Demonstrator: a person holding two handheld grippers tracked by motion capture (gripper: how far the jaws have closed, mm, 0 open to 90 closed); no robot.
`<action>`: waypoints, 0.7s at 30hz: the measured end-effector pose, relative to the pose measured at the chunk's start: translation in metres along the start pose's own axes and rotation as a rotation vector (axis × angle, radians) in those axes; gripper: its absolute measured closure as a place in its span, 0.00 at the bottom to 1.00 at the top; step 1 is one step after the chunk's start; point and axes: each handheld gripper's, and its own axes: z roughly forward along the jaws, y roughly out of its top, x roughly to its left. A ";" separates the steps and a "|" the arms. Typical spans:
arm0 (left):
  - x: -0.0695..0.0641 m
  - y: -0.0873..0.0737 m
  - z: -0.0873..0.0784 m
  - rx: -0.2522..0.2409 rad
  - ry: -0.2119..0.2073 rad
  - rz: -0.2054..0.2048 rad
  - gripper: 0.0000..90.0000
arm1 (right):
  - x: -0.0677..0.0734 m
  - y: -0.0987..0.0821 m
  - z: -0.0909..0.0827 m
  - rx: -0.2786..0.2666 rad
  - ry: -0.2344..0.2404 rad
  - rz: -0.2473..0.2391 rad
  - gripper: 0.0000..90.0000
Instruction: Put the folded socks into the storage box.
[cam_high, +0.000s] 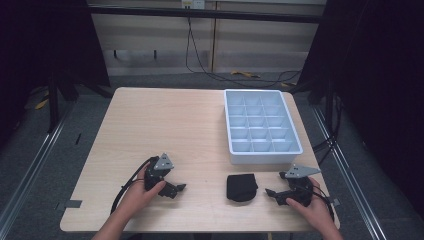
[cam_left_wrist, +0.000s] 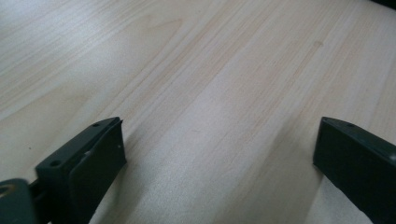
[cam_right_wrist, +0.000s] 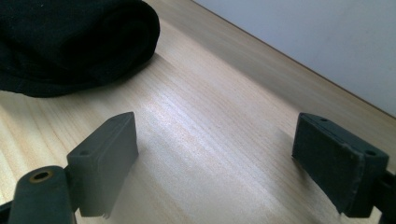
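Note:
A folded black cloth (cam_high: 241, 187) lies on the wooden table near its front edge, right of centre. My right gripper (cam_high: 272, 194) rests just to its right, jaws open and pointing toward it, with nothing between them. In the right gripper view the black cloth (cam_right_wrist: 70, 42) sits at the upper left, beyond the open gripper (cam_right_wrist: 215, 154). My left gripper (cam_high: 179, 189) lies at the front left of the table, open and empty, aimed to the right. The left gripper view has the open gripper (cam_left_wrist: 219, 154) over bare wood.
A white tray (cam_high: 295, 135) divided into several empty compartments stands at the back right of the table; its white wall (cam_right_wrist: 327, 42) fills the upper right of the right gripper view. Cables trail on the floor behind the table.

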 end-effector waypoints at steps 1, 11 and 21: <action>0.000 0.000 0.000 0.002 -0.001 -0.001 0.00 | 0.000 0.000 0.000 -0.001 -0.003 0.002 0.15; 0.000 0.000 0.000 0.001 -0.001 0.000 0.00 | 0.002 0.002 -0.003 0.032 -0.010 0.015 0.18; 0.000 0.000 0.000 0.001 -0.001 0.000 0.00 | 0.015 0.029 -0.011 0.228 0.018 -0.038 0.25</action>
